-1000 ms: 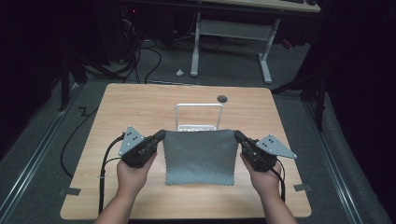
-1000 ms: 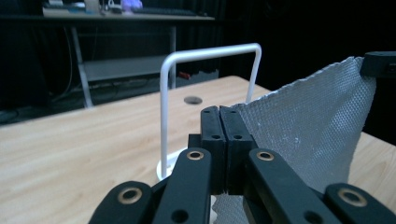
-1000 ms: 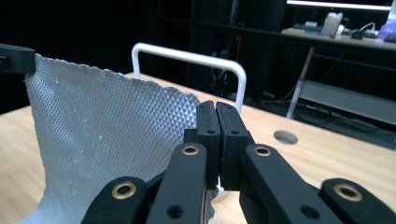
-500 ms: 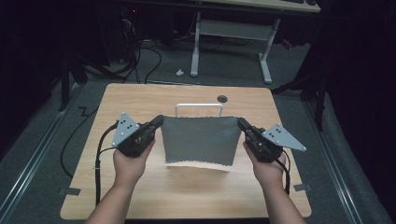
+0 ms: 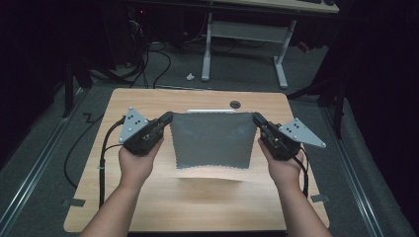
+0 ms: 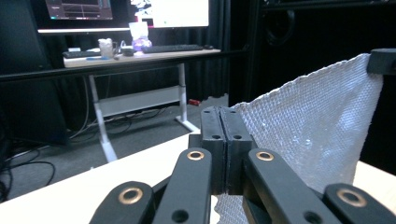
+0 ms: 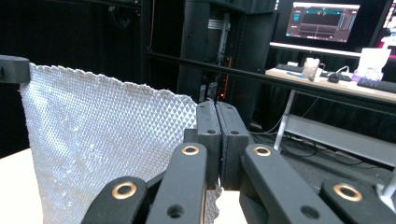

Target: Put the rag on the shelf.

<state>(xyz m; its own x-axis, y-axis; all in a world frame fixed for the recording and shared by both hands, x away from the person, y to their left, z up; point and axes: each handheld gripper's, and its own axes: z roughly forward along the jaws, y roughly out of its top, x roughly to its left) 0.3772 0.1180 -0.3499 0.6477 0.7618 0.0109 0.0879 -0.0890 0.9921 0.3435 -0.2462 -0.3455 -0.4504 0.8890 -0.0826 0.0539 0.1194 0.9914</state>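
A grey waffle-textured cloth [image 5: 212, 140] hangs spread out above the wooden table [image 5: 148, 101], its scalloped lower edge off the surface. My left gripper [image 5: 169, 118] is shut on the cloth's upper left corner. My right gripper [image 5: 256, 119] is shut on the upper right corner. In the left gripper view the jaws [image 6: 225, 119] press together on the cloth [image 6: 317, 126], and the other gripper's tip [image 6: 383, 60] pinches the far corner. The right gripper view mirrors this: my gripper [image 7: 217, 112] shut on the cloth [image 7: 102, 140], the left tip [image 7: 14, 67] at the far corner.
A white frame [image 5: 210, 110] stands on the table just behind the cloth's top edge, with a round cable hole [image 5: 235, 104] beyond it. Past the table stands a white-legged desk [image 5: 207, 49] with monitors and a keyboard [image 6: 180, 47]. Cables [image 5: 148, 59] lie on the floor.
Both hands have risen with the cloth between them. Its lower edge has left the table and it now hangs in front of the white frame.
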